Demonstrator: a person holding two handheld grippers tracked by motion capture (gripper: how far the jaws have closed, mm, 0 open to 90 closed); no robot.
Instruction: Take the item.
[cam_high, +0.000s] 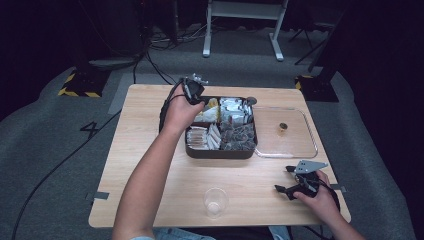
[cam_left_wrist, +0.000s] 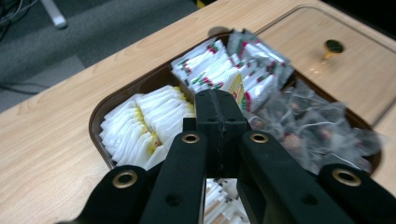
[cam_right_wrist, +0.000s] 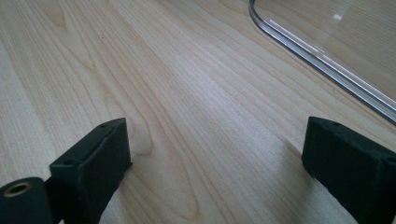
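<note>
High view: left gripper (cam_high: 192, 89) held over far-left part of dark brown compartmented tray (cam_high: 220, 152); clear plastic cup (cam_high: 215, 202) stood at near table edge, well apart. Sachet to be carried there slowly, grip kept firm.

Left gripper view: jaws pressed together, yellow-edged tea sachet (cam_left_wrist: 236, 87) seemingly pinched at tips, above white sachets (cam_left_wrist: 140, 123).

Right gripper view: right gripper (cam_right_wrist: 215, 154) jaws wide apart, nothing held, over light wooden table (cam_right_wrist: 187, 93), beside clear lid (cam_right_wrist: 327, 60).
</note>
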